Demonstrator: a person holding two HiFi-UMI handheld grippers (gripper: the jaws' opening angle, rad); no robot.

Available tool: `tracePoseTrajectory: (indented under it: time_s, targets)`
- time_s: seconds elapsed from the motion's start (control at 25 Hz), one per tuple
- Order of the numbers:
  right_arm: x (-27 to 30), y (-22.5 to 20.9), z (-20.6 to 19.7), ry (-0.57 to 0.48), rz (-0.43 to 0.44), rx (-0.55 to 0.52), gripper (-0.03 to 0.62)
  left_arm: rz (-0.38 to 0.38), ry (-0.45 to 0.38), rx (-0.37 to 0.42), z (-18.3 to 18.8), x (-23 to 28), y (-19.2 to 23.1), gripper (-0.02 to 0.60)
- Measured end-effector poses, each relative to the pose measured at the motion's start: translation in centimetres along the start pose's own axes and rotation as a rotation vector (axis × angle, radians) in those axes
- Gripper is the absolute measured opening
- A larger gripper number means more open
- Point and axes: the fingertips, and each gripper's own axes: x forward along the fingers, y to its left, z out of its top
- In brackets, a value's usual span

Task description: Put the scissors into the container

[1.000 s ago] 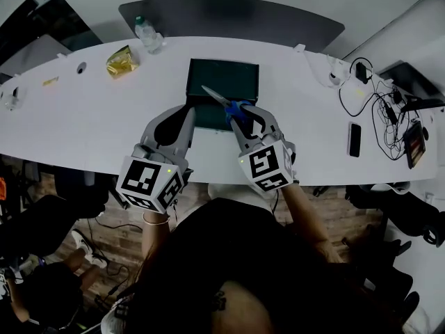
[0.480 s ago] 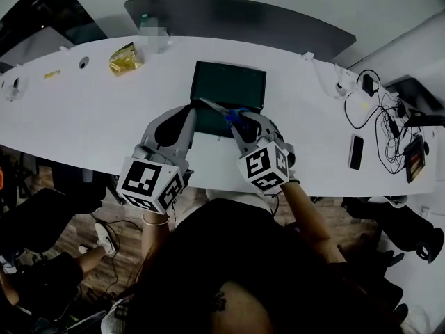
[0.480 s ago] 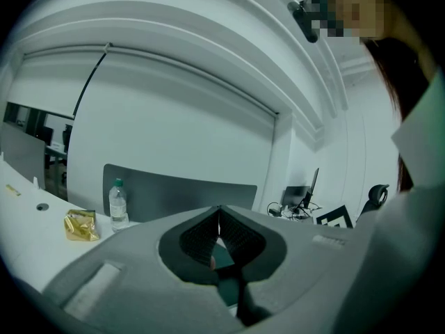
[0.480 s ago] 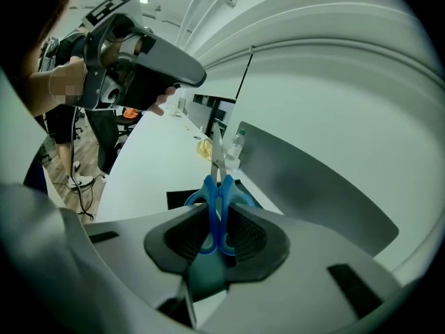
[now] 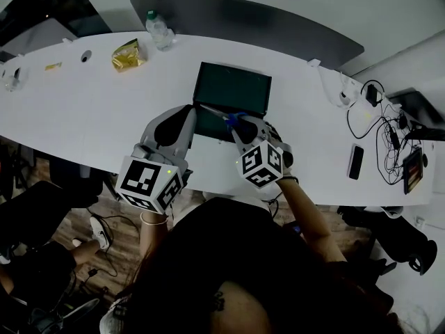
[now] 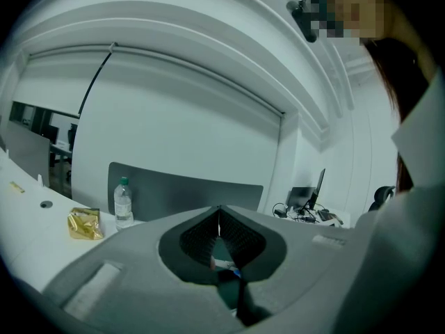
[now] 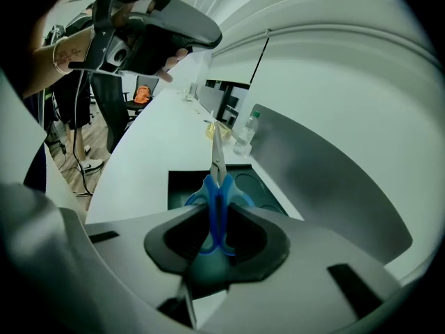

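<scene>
A dark green container (image 5: pixel 233 89) lies on the white table (image 5: pixel 83 110), straight ahead of me. My right gripper (image 5: pixel 240 122) is shut on the blue handles of the scissors (image 5: pixel 233 118), whose steel blades point up-left over the container's near half. In the right gripper view the scissors (image 7: pixel 216 186) stand edge-on between the jaws, above the container (image 7: pixel 174 179). My left gripper (image 5: pixel 186 111) hovers at the container's near left corner. In the left gripper view its jaws (image 6: pixel 219 214) meet at the tips with nothing held.
A water bottle (image 5: pixel 160 32) and a gold snack packet (image 5: pixel 128 54) sit at the table's far left. A phone (image 5: pixel 355 161) and tangled cables with chargers (image 5: pixel 389 124) lie to the right. A dark panel (image 5: pixel 243 19) stands behind the table.
The head view has shifted a little. The right gripper has brought the scissors lower and closer to the container's near edge, blades flatter. The left gripper has hardly moved.
</scene>
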Motion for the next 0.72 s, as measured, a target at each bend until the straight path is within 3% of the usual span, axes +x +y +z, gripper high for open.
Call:
tracePoseTrajectory:
  time_s: [0.72]
  targets:
    - [5.2, 0.7, -4.0, 0.161, 0.1, -0.066, 0.092, 0.048, 0.023, -0.031, -0.9, 1.5, 2.3, 0.012]
